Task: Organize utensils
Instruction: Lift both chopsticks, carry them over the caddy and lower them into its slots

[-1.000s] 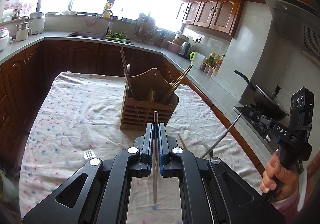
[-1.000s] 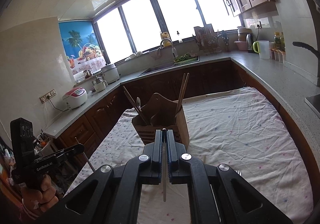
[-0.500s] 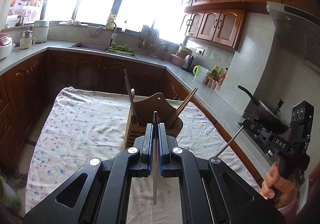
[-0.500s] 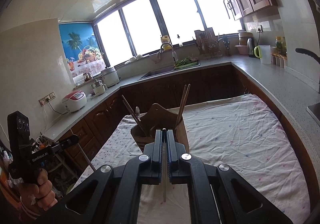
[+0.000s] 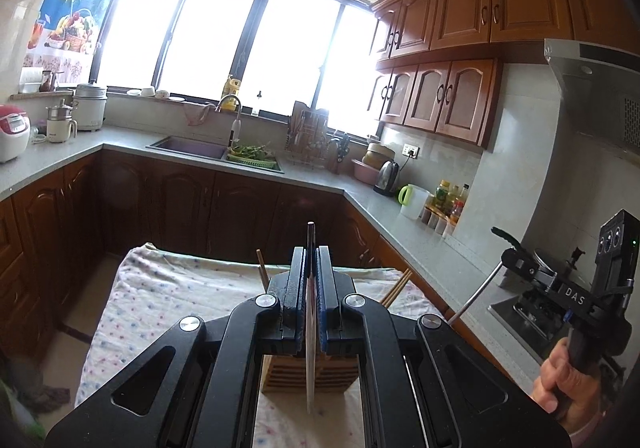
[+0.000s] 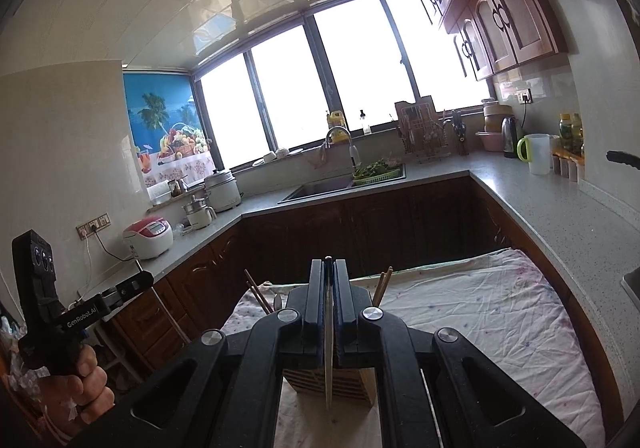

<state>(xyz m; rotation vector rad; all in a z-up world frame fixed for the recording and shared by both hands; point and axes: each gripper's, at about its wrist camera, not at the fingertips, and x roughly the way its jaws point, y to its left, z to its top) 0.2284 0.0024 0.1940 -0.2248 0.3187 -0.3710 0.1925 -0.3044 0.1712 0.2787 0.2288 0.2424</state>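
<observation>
Transport step, both loaded. Left tool [image 5: 311,280] clenched on thin flat metal utensil [image 5: 309,360]; right tool [image 6: 329,296] clenched on slim steel utensil [image 6: 328,360]. Both raised above slatted wooden utensil holder [image 5: 334,374] w/ chopsticks, on floral-cloth tabletop [image 5: 160,300]. Next, prob: tip ends down, line up over a free compartment, lower, release.

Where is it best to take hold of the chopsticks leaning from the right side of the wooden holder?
Probably the upper ends of the chopsticks: only these stick out of the wooden holder. Come from above and the right, along their lean, closing across both sticks so they stay together.
</observation>
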